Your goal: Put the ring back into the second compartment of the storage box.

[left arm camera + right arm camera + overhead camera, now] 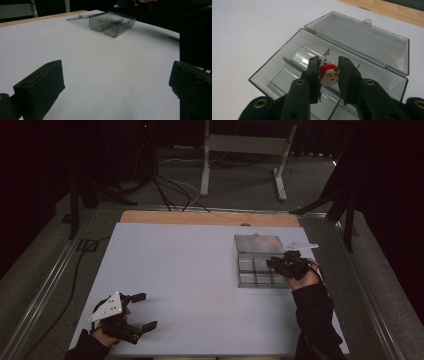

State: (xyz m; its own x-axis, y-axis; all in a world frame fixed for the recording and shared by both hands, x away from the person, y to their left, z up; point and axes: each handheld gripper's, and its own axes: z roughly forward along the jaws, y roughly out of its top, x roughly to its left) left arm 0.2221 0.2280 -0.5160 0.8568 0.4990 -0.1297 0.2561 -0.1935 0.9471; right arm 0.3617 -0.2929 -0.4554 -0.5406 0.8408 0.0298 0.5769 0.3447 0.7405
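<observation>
A lab-like recording room is being indicated by dark curtains [30, 180], trailing floor cables [170, 190], and a metal-railed white surface [175, 270].

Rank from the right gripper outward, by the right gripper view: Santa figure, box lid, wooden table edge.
1. Santa figure, between the right gripper jaws, over the box.
2. Box lid, open, lying flat behind.
3. Wooden table edge, far top right.

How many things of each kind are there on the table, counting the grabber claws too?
Black grippers: 2, the left gripper and the right gripper
Clear compartment box with its lid open: 1
Santa face charm between the right gripper's jaws: 1
Total: 4
</observation>
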